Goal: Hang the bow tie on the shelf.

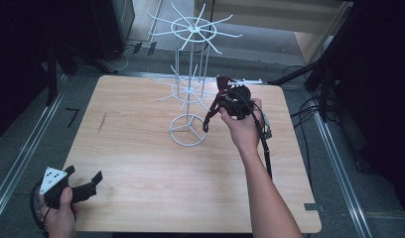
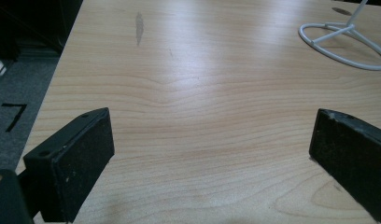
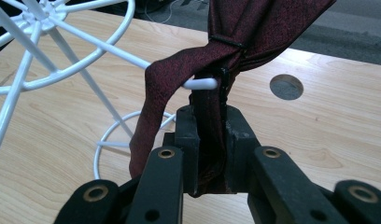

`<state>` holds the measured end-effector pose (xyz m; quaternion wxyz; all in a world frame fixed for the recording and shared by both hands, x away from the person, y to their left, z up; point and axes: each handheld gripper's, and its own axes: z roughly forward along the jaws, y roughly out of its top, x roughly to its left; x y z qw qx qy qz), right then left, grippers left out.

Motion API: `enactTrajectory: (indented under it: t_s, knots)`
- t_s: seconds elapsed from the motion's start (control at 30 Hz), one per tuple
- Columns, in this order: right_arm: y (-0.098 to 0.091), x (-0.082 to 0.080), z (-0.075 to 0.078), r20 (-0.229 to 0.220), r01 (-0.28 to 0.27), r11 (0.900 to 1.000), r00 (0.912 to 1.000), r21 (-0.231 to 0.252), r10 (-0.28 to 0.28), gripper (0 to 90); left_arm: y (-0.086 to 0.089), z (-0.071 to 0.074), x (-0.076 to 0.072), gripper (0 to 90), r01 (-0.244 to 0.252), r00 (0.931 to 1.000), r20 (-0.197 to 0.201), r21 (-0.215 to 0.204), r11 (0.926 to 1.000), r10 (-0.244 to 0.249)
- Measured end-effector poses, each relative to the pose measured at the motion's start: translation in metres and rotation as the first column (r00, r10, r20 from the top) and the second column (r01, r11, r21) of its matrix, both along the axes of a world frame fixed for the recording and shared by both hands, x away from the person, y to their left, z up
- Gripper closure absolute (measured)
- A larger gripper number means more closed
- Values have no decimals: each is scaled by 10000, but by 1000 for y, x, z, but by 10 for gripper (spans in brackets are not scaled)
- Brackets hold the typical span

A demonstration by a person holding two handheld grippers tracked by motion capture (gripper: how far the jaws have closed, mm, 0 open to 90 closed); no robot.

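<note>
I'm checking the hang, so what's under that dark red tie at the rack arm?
The dark red tie drapes over the tip of a white rack arm. Below it, the right gripper pinches its fabric, over bare table. The arm's stretch beneath the fabric is covered.

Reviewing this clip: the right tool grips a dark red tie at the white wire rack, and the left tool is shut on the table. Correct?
Not quite. The left tool is open, its jaws wide apart over bare table, as the left gripper view shows. The right tool does grip the dark red tie at the white wire rack.
</note>
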<state>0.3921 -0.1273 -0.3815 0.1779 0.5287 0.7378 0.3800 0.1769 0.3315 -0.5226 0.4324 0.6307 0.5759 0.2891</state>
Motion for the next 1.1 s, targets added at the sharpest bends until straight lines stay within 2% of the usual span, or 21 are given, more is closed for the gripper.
enactTrajectory:
  t_s: [0.17, 0.47, 0.73, 0.87, 1.0, 1.1]
  knots:
    - [4, 1, -7, -10, 2, 10000, 10000, -46, -2, 796, 0, 0, 0, 4, 9, 10000, 5, -16, 10000, -9]
    - [3, 3, -28, -308, 14, 10000, 9995, -40, -16, 769, 0, 0, 0, 4, 6, 10000, -4, -14, 10000, -6]
    - [3, 3, -36, -672, -434, 9990, 9968, 73, 438, 670, 0, 0, 0, 4, -3, 10000, -3, -6, 10000, 3]
    - [4, 2, -38, -701, -645, 9979, 9955, -16, 642, 551, 0, 0, 0, 4, 1, 10000, -4, -9, 10000, -1]
    - [1, -1, -43, -668, -639, 9979, 9957, 126, 646, 490, 0, 0, 0, 4, 0, 10000, -4, -9, 10000, 0]
    - [-3, -3, -47, -767, -605, 9982, 9952, 32, 606, 434, 0, 0, 0, 4, 2, 10000, -4, -4, 10000, -2]
